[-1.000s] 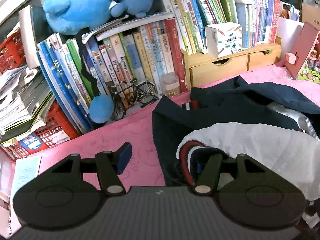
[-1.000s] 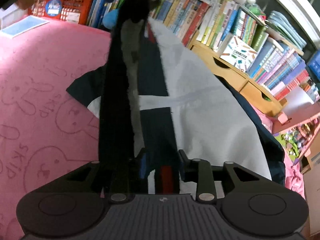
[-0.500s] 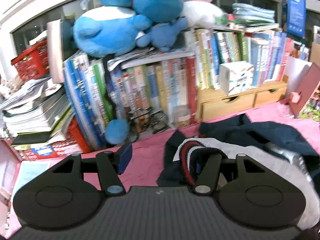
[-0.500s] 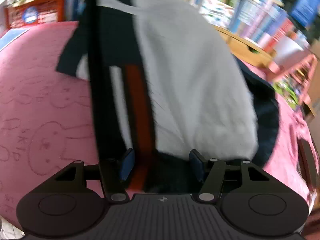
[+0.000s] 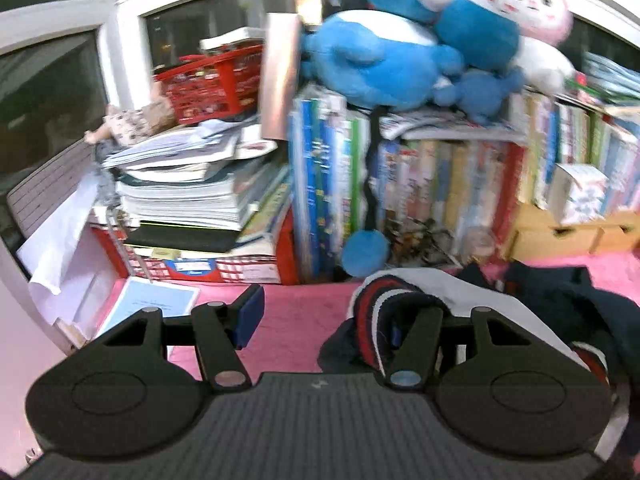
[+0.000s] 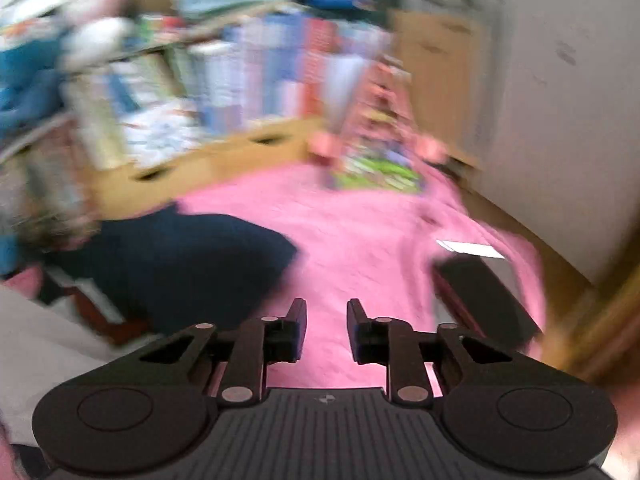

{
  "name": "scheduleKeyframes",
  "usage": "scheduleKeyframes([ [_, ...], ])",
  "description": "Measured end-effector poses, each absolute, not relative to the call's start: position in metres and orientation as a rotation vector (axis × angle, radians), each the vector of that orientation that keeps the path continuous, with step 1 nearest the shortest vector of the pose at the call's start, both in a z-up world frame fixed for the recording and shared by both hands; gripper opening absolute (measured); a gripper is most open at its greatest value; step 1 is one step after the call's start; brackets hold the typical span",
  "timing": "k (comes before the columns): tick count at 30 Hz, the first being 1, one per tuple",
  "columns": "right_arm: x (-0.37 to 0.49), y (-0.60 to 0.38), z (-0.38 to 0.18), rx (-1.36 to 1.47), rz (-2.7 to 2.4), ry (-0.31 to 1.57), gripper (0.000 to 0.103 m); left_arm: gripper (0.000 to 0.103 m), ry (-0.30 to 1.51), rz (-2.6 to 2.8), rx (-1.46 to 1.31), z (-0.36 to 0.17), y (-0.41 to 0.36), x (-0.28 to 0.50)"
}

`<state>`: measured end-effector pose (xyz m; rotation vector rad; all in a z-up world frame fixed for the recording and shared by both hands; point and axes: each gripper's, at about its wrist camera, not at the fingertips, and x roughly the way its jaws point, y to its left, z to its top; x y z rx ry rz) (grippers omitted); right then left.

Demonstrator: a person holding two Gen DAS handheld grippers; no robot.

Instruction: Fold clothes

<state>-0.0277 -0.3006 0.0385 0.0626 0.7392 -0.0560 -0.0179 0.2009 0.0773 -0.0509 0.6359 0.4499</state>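
The left claw stands released: its jaws are well apart, with bare pink cloth showing in the gap. The striped cuff of the jacket is bunched around the claw's right finger, draped over it rather than pinched between the pads; the left finger's blue pad touches nothing. The jacket's pale lining lies uppermost beside that finger, and its navy shell spreads to the right over the pink cloth. Behind it stand a row of books, a stack of magazines, a red basket and blue plush toys on top of the books. A wooden drawer unit sits at far right. In the right wrist view, heavily blurred, the right claw is closing; a narrow gap is left between its jaws and nothing is between them, only pink cloth beyond. The jacket lies to the left of this claw, navy part on the cloth and pale lining at the lower left edge. A dark flat object rests on the cloth to the right.
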Motion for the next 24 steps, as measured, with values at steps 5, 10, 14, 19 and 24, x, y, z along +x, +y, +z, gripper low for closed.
scheduleKeyframes([
  [5, -0.043, -0.216, 0.041, -0.039, 0.296, 0.771, 0.054, 0.056, 0.626, 0.331, -0.085, 0.084, 0.175, -0.015],
  [10, -0.061, -0.102, 0.043, -0.035, 0.587, 0.770, 0.075, 0.057, 0.592, 0.250, -0.026, 0.094, 0.145, -0.011],
  [14, -0.077, -0.020, 0.034, -0.130, 0.667, 0.703, 0.092, 0.058, 0.623, 0.239, 0.058, 0.084, 0.137, -0.007],
  [19, -0.093, 0.052, -0.022, -0.474, 0.674, 0.734, 0.085, 0.061, 0.691, 0.284, 0.050, 0.068, 0.159, -0.019],
  [24, -0.110, 0.061, -0.066, -0.594, 0.669, 0.818, 0.077, 0.065, 0.777, 0.328, 0.043, 0.045, 0.183, -0.031],
])
